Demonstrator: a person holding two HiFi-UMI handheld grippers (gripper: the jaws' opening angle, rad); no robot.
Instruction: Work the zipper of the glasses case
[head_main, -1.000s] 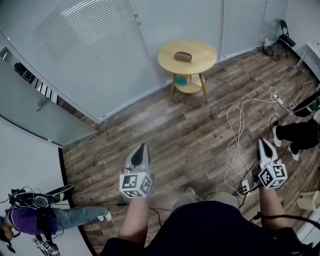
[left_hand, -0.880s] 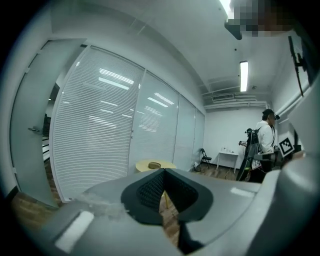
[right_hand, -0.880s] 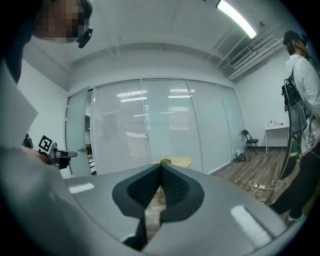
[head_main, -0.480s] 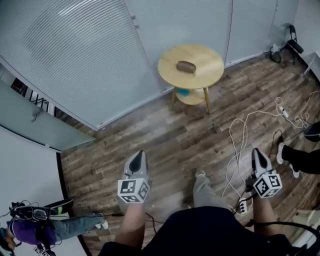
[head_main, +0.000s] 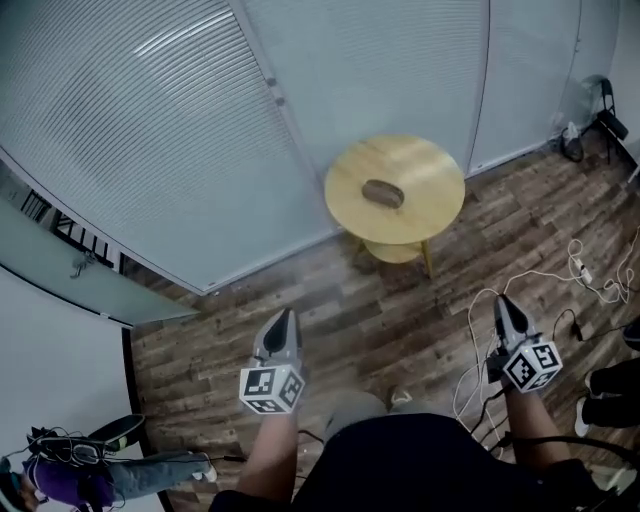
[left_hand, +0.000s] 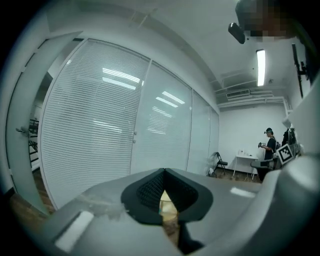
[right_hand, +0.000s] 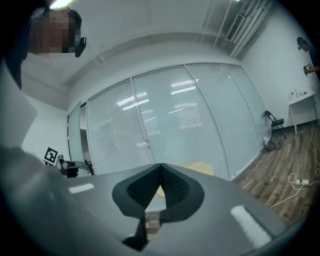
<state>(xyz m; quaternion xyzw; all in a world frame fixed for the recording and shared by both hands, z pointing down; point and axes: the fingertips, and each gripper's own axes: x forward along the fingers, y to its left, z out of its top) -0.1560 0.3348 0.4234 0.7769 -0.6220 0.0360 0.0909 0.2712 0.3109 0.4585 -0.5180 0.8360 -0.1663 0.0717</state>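
- Well ahead of both grippers, the small brown oval glasses case (head_main: 383, 193) lies near the middle of the round pale-yellow wooden table (head_main: 345, 185). Its zipper is too small to make out.
- That table stands close by the frosted glass wall with horizontal blinds (head_main: 150, 120), and a lower shelf (head_main: 395, 252) shows under its top.
- Left gripper (head_main: 284, 318): the grey jaws are pressed tip to tip and hold nothing. In the left gripper view, only a sliver of the yellow table top shows in the gap below the black ribbed pads (left_hand: 150, 189).
- Right gripper (head_main: 505, 308): its jaws are likewise fully together and empty, and it points towards the table.
- Both grippers hang over the dark wood-plank floor (head_main: 380, 310), well apart from the table and from each other, and neither touches the case.
- White cables (head_main: 478, 330) loop across the floor just beside the right gripper.
- At the lower left edge is a person in a purple top (head_main: 60, 485).
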